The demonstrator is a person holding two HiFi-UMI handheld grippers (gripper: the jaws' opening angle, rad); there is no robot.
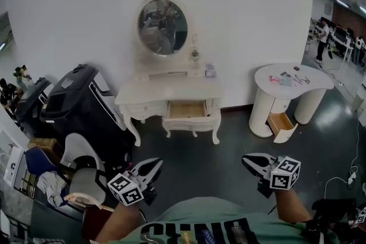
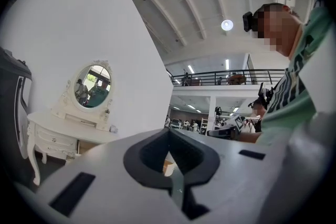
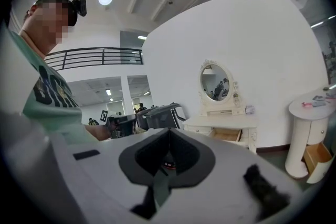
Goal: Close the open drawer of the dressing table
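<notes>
The white dressing table (image 1: pixel 171 93) stands against the far wall under its oval mirror (image 1: pixel 162 26). Its middle drawer (image 1: pixel 187 110) is pulled out, showing a wooden inside. My left gripper (image 1: pixel 157 164) and right gripper (image 1: pixel 245 159) hang low in front of my body, far from the table, tips turned toward each other. Both are shut with nothing in them. The left gripper view has its shut jaws (image 2: pixel 169 131) in front and the table (image 2: pixel 58 134) at the left. In the right gripper view, the open drawer (image 3: pixel 228 135) shows beyond the shut jaws (image 3: pixel 169 131).
A black suitcase (image 1: pixel 80 106) stands left of the dressing table, with a chair holding clothes (image 1: pixel 80 174) nearer me. A round white side table (image 1: pixel 286 86) at the right has its own drawer (image 1: pixel 282 124) open. Dark floor lies between me and the furniture.
</notes>
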